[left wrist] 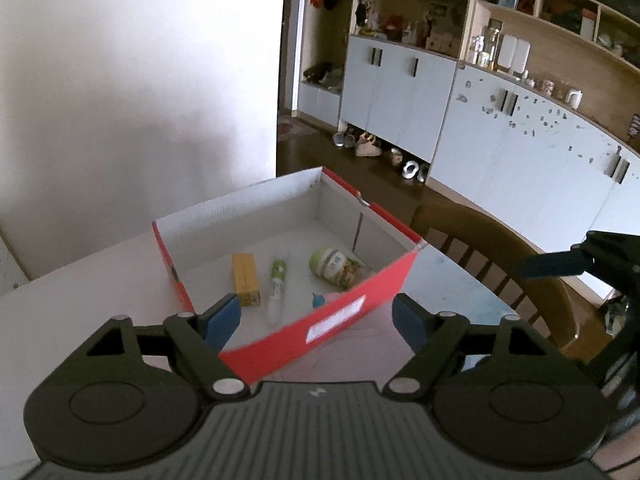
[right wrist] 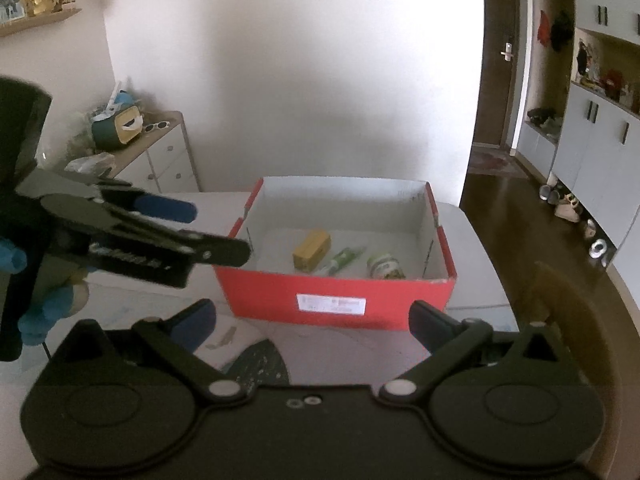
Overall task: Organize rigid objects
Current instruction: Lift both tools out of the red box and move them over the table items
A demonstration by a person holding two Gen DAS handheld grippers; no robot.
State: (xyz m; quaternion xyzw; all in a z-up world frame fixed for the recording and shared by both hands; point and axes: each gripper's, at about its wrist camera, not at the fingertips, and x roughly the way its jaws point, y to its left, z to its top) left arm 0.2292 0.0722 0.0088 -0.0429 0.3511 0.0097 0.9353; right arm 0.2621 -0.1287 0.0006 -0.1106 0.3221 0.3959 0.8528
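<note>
A red box (left wrist: 336,316) with a white inside stands on the white table; it also shows in the right wrist view (right wrist: 332,300). Inside lie a yellow carton (left wrist: 246,278), a green-and-white tube (left wrist: 277,286), a green-lidded jar (left wrist: 338,268) on its side, and a small blue item (left wrist: 318,301). My left gripper (left wrist: 318,320) is open and empty, just in front of the box's near wall. My right gripper (right wrist: 312,326) is open and empty, in front of the box. The left gripper (right wrist: 160,232) shows in the right wrist view, left of the box.
A wooden chair (left wrist: 500,264) stands at the table's right side. White cabinets (left wrist: 500,140) line the far wall, with shoes (left wrist: 368,146) on the dark floor. A small drawer unit (right wrist: 160,156) with clutter stands behind the table at left. A dark round mat (right wrist: 260,364) lies near my right gripper.
</note>
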